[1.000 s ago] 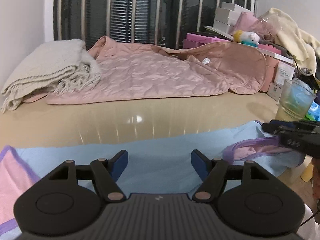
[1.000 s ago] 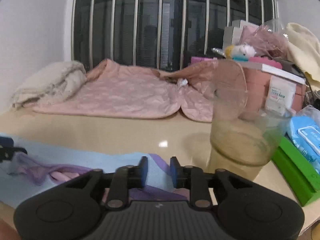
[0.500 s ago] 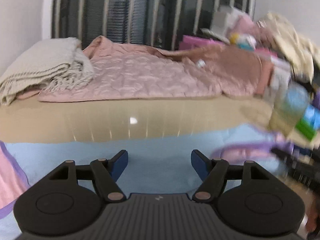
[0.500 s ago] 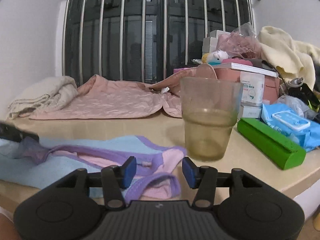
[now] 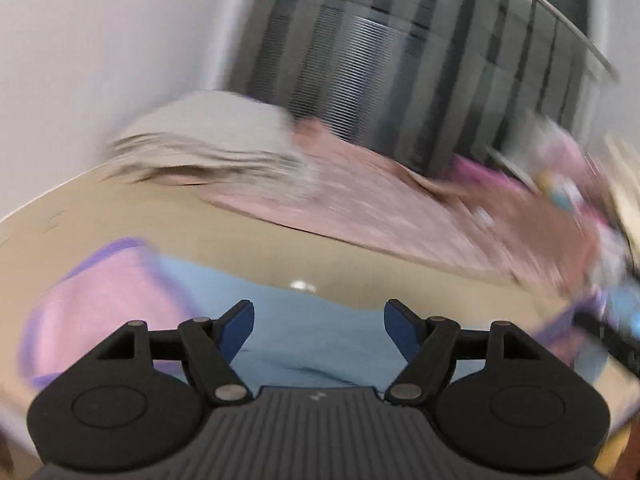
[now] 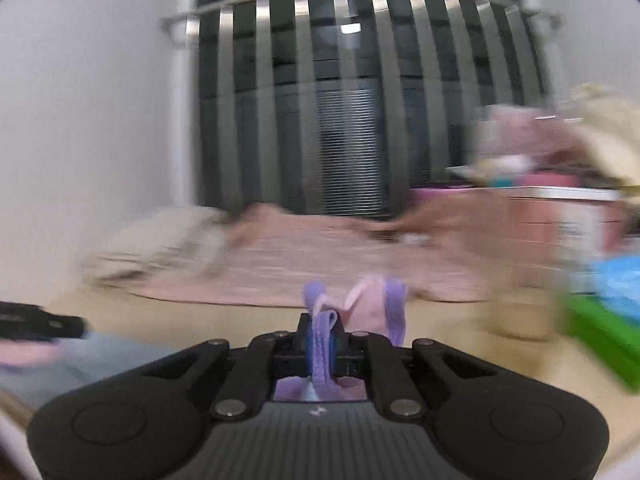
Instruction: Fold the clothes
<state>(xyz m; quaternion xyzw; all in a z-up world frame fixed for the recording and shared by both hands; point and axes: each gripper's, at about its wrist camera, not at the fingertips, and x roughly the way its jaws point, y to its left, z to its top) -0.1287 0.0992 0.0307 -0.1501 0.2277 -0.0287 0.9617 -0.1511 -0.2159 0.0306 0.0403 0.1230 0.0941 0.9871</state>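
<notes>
Two handheld grippers work over a glossy beige tabletop (image 5: 224,240), both views smeared by motion blur. From its own wrist camera, the right gripper (image 6: 320,340) has its blue-padded jaws pressed together on a ribbed purple elastic band of the garment (image 6: 362,304), whose soft pink fabric bunches up just past the fingertips. The left gripper (image 5: 319,322) stands with its blue pads spread wide and nothing between them, hovering above the garment's (image 5: 304,340) light blue knit panel, which lies flat on the tabletop; a rounded pink section edged in purple trim spreads to the left of that panel. Beyond the garment, toward the barred window (image 6: 352,120), a quilted pink blanket (image 5: 380,216) lies rumpled across the tabletop, with a folded cream knitted throw (image 5: 208,144) resting on its left end. Right of the blanket, a blurred heap of boxes and pink packaging (image 6: 560,208) rises, with a green box (image 6: 600,332) and a blue packet (image 6: 620,280) in front of it.
</notes>
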